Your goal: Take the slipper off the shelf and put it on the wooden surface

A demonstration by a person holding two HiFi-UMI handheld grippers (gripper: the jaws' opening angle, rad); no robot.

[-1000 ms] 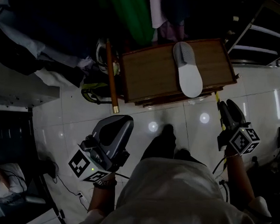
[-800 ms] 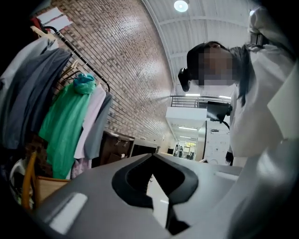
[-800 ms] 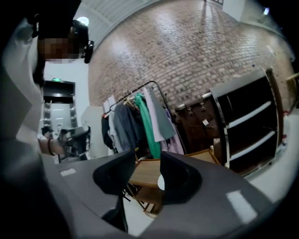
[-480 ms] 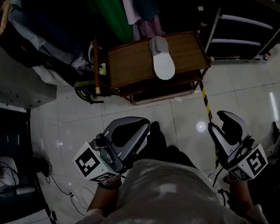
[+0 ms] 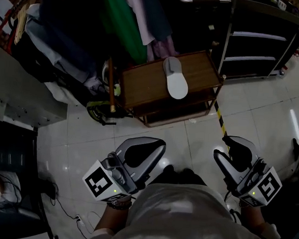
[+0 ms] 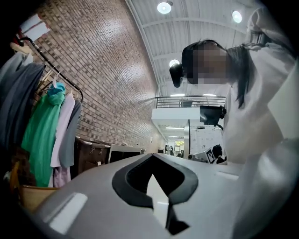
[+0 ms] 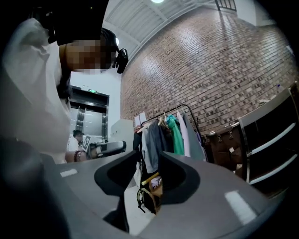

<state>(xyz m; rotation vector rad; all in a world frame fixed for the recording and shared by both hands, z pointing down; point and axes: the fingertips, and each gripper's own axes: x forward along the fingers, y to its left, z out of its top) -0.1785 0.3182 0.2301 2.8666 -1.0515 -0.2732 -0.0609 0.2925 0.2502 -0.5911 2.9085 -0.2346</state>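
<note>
Two grippers sit low in the head view, close to your body over the tiled floor [image 5: 87, 132]. Your left gripper [image 5: 157, 145] has its jaws together and empty. Your right gripper [image 5: 224, 147] has its jaws apart and closing, with nothing between them. Well ahead of both, the slipper [image 5: 176, 78] lies flat on top of the wooden counter [image 5: 142, 82], in its right half, apart from either gripper. A black shelf [image 5: 257, 42] stands just right of the counter, and a green garment [image 5: 120, 22] hangs behind it.

Your left gripper view shows the left gripper [image 6: 152, 156] with its jaw tips meeting, aimed past hanging clothes [image 6: 44, 126] along a brick wall [image 6: 93, 70].

Your right gripper view shows the right gripper [image 7: 149, 161] with a clear gap, through which the clothes rack [image 7: 168, 133] appears.
</note>
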